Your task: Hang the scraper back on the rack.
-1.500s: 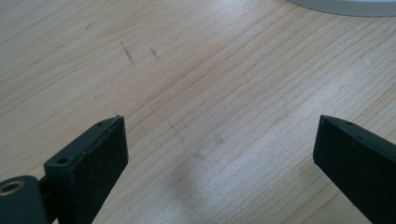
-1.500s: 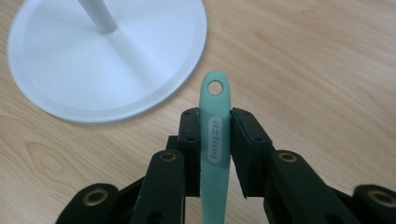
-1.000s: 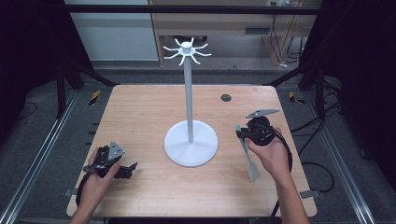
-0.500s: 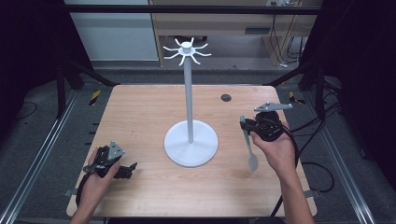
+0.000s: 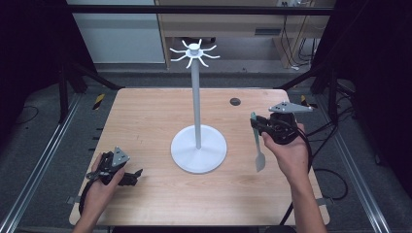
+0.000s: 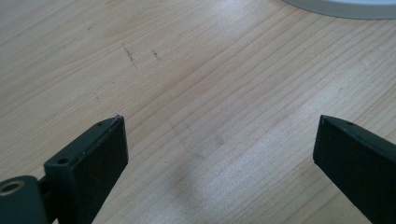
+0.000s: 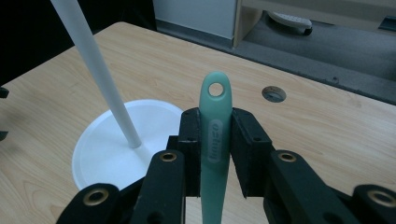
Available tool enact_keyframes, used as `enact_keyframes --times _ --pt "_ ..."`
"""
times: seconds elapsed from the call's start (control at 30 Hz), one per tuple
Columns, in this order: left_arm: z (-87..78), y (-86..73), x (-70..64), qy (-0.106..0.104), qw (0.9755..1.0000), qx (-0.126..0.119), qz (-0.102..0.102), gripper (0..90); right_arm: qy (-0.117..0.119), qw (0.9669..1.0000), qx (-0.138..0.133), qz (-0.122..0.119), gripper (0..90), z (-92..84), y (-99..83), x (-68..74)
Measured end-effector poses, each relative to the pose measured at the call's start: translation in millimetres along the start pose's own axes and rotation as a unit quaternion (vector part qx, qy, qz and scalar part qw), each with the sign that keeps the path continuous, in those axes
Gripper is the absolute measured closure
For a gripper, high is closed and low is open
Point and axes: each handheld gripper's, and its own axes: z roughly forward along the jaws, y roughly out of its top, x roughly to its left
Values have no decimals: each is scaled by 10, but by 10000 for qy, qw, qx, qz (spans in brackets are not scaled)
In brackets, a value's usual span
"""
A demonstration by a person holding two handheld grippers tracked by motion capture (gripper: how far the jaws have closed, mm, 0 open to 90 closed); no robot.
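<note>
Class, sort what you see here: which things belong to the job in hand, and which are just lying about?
In the job, probably:
right gripper, shut on the green utensil, whose handle has a hanging hole
white stand with hooks at its top

Just there:
left gripper, open, near the bare wooden table
dark round hole fitting in the table

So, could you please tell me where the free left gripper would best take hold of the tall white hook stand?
Probably the slim pole of the white stand, approached from the left gripper's side; its open jaws could span the upright pole, unlike the wide base disc.
</note>
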Motion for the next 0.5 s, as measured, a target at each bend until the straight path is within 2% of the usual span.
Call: enact_keyframes --times 0.23,0.5 --pt "3 -2 6 21 10000 -6 -27 29 -35 10000 -3 -51 746 1 6 3" --pt "8 1 0 20 10000 6 -7 29 -8 9998 -199 -88 746 -79 34 55"
